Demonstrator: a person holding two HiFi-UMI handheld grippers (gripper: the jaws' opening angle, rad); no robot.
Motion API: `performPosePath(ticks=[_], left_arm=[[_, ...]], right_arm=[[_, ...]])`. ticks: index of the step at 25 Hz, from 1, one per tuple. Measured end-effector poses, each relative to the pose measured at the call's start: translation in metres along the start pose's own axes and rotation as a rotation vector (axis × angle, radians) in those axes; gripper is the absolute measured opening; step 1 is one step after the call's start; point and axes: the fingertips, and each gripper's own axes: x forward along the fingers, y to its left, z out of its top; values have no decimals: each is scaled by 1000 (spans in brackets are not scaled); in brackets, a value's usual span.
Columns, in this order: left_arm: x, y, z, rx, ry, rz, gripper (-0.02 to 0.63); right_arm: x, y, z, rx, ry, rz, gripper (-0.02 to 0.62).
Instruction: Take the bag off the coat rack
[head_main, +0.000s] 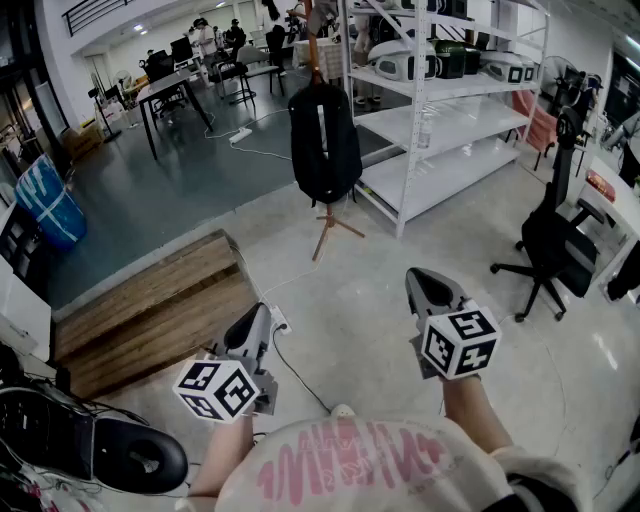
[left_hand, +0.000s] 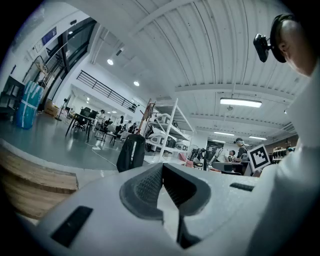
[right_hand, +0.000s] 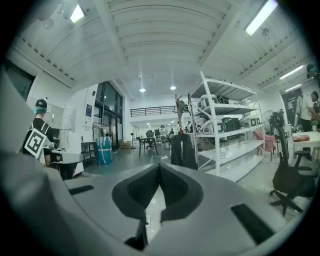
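A black backpack (head_main: 325, 140) hangs on a wooden coat rack (head_main: 333, 228) that stands on tripod legs ahead of me on the pale floor. The backpack (left_hand: 131, 152) shows small and far off in the left gripper view, and the same backpack (right_hand: 182, 149) appears in the right gripper view beside the shelving. My left gripper (head_main: 257, 322) is held low at the lower left, shut and empty. At the lower right my right gripper (head_main: 430, 287) is likewise shut with nothing in it. Both are well short of the bag.
A white metal shelving unit (head_main: 440, 110) stands right of the rack. A black office chair (head_main: 555, 240) is at the right. A low wooden platform (head_main: 150, 310) lies to the left, with a cable (head_main: 300, 380) on the floor. Desks and people are far back.
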Motion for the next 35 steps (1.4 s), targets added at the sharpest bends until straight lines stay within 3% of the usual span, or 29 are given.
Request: performPosePath(ticks=[10, 18, 25, 29, 35], left_arm=[[7, 11, -22, -21, 50, 11, 3], [30, 32, -28, -61, 80, 45, 3], [65, 57, -2, -47, 40, 36, 3], [91, 67, 15, -42, 9, 22, 3], [116, 87, 20, -53, 35, 5, 3]], right_arm=[[9, -11, -32, 59, 61, -5, 5], [43, -26, -37, 99, 91, 3, 5], [84, -32, -11, 93, 59, 25, 5], [103, -48, 1, 61, 47, -3, 5], [133, -61, 9, 78, 61, -13, 5]])
